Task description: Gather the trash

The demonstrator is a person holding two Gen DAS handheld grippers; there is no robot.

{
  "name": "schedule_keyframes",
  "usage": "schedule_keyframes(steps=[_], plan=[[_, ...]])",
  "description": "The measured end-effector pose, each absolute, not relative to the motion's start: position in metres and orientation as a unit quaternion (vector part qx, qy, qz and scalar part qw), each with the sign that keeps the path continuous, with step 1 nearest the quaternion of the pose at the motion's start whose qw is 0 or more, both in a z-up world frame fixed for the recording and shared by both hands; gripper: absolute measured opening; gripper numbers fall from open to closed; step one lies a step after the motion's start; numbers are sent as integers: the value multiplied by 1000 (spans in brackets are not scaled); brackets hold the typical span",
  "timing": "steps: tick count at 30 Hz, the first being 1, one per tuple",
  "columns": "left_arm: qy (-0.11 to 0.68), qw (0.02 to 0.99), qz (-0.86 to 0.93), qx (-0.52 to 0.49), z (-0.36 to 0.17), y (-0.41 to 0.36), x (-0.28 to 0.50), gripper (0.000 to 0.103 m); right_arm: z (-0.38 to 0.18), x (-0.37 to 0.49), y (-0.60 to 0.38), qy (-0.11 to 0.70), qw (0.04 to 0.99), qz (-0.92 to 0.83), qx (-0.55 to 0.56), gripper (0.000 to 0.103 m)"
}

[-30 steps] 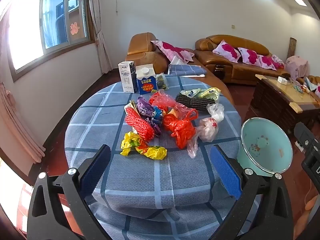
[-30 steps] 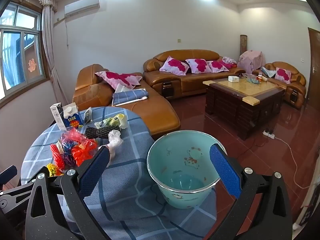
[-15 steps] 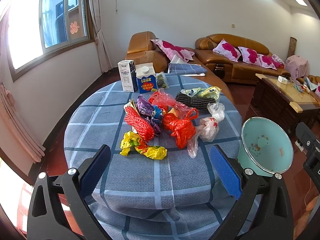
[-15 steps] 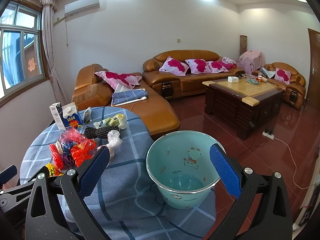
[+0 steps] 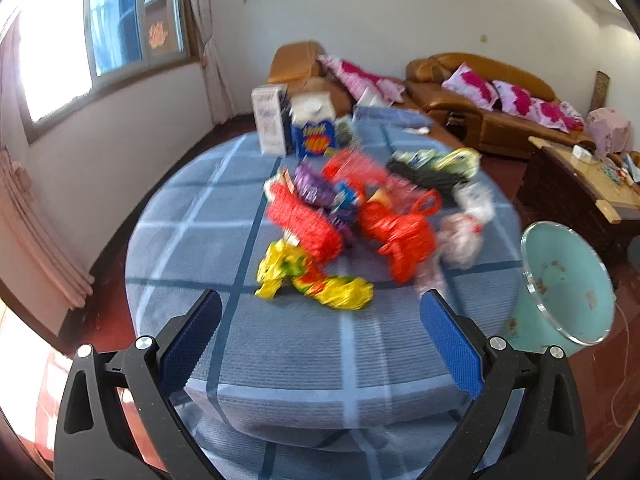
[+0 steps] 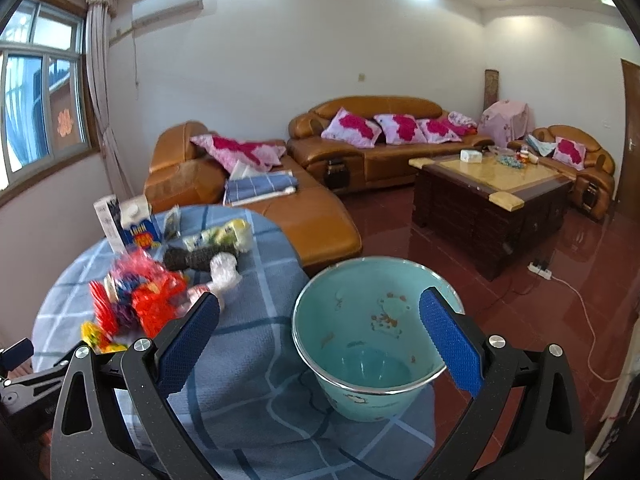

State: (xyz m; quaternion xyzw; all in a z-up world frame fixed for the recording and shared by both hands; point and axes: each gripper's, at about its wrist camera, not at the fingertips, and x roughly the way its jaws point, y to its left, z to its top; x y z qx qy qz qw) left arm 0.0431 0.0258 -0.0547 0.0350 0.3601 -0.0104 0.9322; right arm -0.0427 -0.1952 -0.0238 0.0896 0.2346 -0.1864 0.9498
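Left gripper (image 5: 320,336) is hanging over the near edge of the round table (image 5: 280,360), jaws spread wide, nothing between the pads. Right gripper (image 6: 320,336) is likewise gaping and holding nothing, hovering just over the teal bucket (image 6: 372,344), which is standing at the table's right edge; inside looks bare apart from printed marks.

The left view is motion-blurred. Trash is sitting mid-table in a heap: yellow wrapper (image 5: 312,280) nearest the left gripper, red mesh bundle (image 5: 300,224) touching it behind, red plastic bag (image 5: 396,232) just beside that, purple wrapper (image 5: 312,190) between the reds, crumpled white bag (image 5: 464,228) on the right near the bucket side. Beyond the heap a dark mesh item (image 6: 192,258) with a yellow-green packet (image 6: 224,236) against it. At the far rim two cartons are standing upright, white carton (image 5: 270,124) touching blue carton (image 5: 314,132).

Nothing is lying between the left gripper and the yellow wrapper.

The table is wearing a blue checked cloth, draping over the edge. Room behind: red glossy floor, tan leather sofas (image 6: 376,144) with pink cushions, dark wooden coffee table (image 6: 488,196), window (image 5: 120,28) on the left, white walls.
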Motion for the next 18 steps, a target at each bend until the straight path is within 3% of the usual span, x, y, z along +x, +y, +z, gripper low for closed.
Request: schedule_keyframes(steps=[7, 11, 18], plan=[[384, 923, 0, 18, -80, 61, 72, 97, -43, -11, -189, 260, 946, -175, 80, 96], [388, 922, 11, -8, -86, 84, 86, 96, -51, 17, -178, 278, 946, -151, 67, 81], [395, 918, 9, -19, -93, 98, 105, 94, -60, 63, -164, 295, 945, -126, 64, 79]])
